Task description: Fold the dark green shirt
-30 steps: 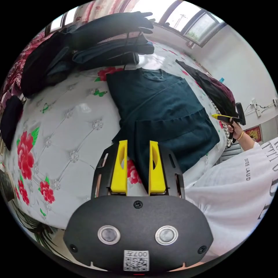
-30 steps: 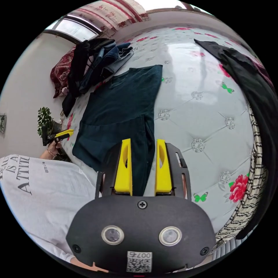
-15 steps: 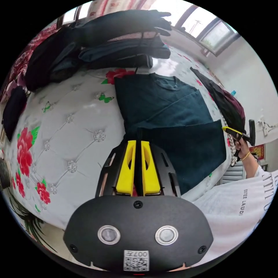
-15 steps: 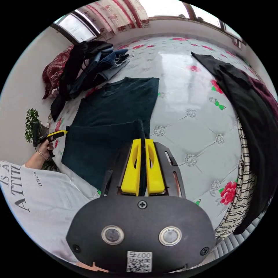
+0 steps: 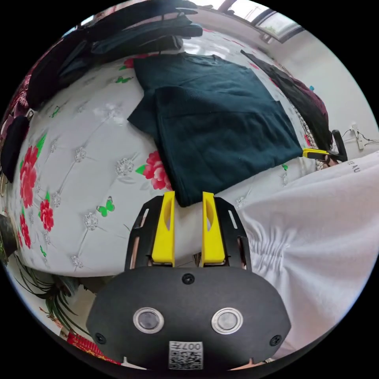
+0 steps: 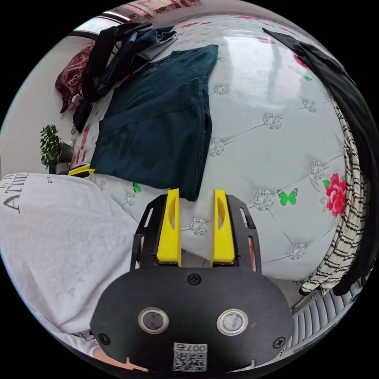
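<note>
While the folded shirt (image 5: 221,130) lay near the bed (image 5: 98,158) edge, I held both grippers (image 5: 188,221) (image 6: 195,225) open just off its corners.

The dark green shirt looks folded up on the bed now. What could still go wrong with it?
The dark green folded shirt lies near the edge of the white flowered bedcover, so a nudge might drag it off. Both the left gripper and right gripper are open right at its corners and could snag the cloth. The top layer sits a bit unevenly, so the next fold may come out crooked.
</note>
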`<state>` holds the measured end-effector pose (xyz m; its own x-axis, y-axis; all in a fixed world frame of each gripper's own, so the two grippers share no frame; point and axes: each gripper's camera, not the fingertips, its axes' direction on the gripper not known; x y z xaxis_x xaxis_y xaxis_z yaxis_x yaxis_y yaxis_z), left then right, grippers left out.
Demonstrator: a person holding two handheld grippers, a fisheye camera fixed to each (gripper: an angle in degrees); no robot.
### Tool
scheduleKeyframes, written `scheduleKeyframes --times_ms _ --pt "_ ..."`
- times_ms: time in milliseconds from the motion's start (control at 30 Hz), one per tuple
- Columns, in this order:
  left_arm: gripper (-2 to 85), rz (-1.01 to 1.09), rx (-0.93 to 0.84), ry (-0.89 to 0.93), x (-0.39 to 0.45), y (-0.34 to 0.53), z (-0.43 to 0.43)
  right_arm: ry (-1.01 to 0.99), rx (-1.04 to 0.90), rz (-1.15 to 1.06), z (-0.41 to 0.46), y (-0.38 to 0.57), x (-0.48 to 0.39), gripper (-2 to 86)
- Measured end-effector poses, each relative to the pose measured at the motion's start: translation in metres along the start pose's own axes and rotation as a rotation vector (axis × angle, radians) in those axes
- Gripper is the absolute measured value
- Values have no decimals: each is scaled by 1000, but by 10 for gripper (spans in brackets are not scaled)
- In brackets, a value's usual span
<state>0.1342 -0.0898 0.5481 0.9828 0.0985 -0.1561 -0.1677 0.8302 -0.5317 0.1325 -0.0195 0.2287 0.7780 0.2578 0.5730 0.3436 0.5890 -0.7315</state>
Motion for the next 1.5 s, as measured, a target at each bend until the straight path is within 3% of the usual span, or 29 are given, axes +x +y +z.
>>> scheduleKeyframes --times_ms 100,233,433,600,767,867,1000,1067,1233,1367,1500 --pt "49 70 17 -69 9 -13 1 72 -16 -2 0 -5 2 45" --pt "29 135 -60 22 -7 -26 -4 -101 -42 -44 -9 -6 12 14" --pt "12 71 29 330 -48 2 -49 -204 -4 -77 -42 25 24 1" --pt "10 -37 73 654 -85 11 -91 -542 47 -28 -89 28 55 -1" --pt "17 -126 129 791 -142 -43 -112 -737 162 -12 -137 -36 86 0" --pt "32 -150 162 720 -171 -112 -118 -756 228 -22 -156 -108 89 3" --pt "86 -435 335 623 -204 -187 -97 -514 312 81 -143 -204 87 16" --pt "101 -468 403 605 -199 -198 -93 -428 324 131 -127 -220 86 23" --pt "104 -366 308 380 -163 -177 -67 -486 367 166 -85 -193 88 36" --pt "111 -272 303 230 -142 -158 -59 -224 345 139 -73 -172 79 52" --pt "109 -148 337 191 -123 -204 -59 -173 342 112 -76 -210 75 57"
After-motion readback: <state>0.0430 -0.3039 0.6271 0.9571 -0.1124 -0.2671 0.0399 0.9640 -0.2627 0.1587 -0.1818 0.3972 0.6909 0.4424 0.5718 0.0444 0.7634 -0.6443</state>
